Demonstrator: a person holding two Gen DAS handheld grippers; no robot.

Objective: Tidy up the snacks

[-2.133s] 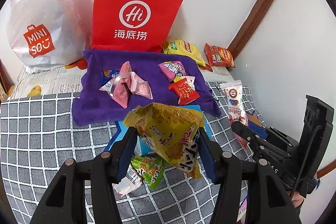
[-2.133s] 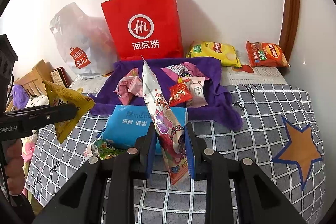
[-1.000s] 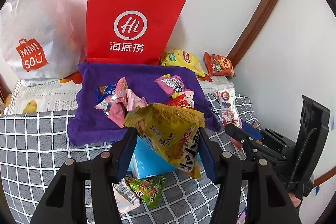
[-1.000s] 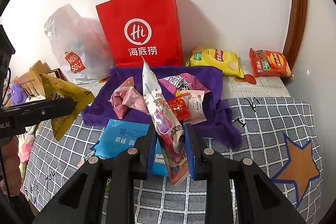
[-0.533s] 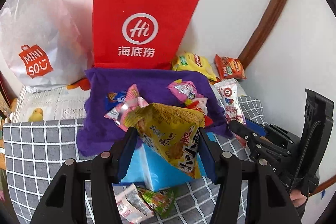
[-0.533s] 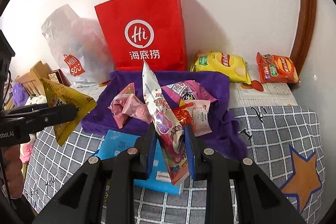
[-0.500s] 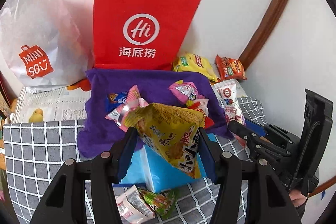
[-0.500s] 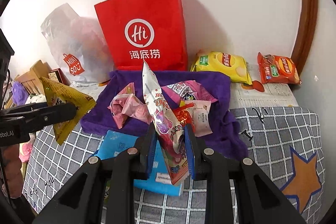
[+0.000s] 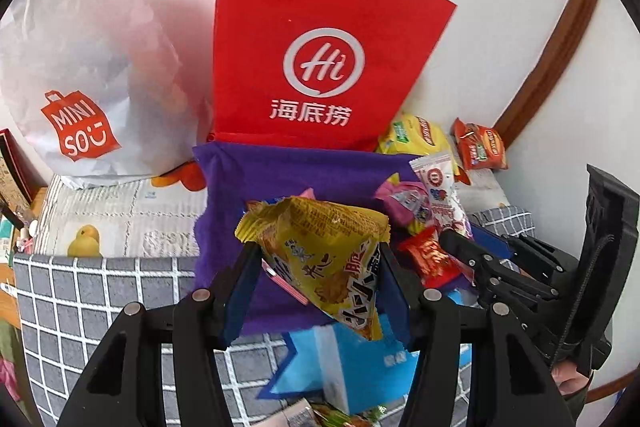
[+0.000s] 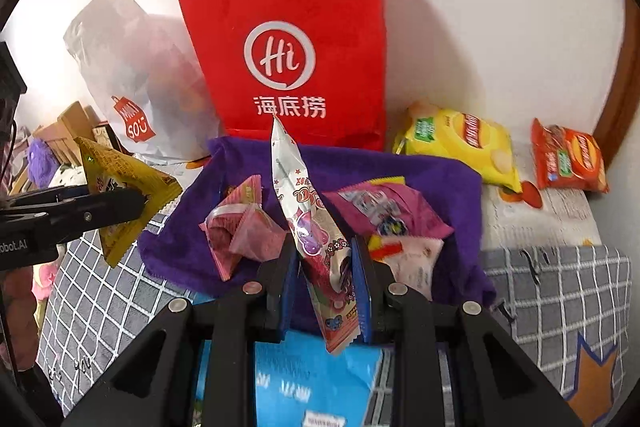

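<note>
My left gripper (image 9: 316,263) is shut on a yellow triangular snack bag (image 9: 320,251) and holds it above the near edge of the purple cloth (image 9: 288,167). My right gripper (image 10: 325,259) is shut on a long white and pink candy packet (image 10: 308,223), held upright over the same cloth (image 10: 440,175). On the cloth lie pink triangular packets (image 10: 240,231), a magenta packet (image 10: 384,211) and a red packet (image 9: 430,259). Each gripper shows in the other's view: the right one (image 9: 452,239) and the left one (image 10: 136,205).
A red paper bag (image 9: 320,43) stands behind the cloth against the wall, a white Miniso bag (image 9: 80,67) to its left. Yellow (image 10: 460,143) and red (image 10: 568,159) chip bags lie at the back right. A blue pack (image 9: 360,363) lies on the checked cover below the grippers.
Both grippers have moved forward toward the purple cloth and red bag, still holding their packets; the cloth and bag now look larger and closer.
</note>
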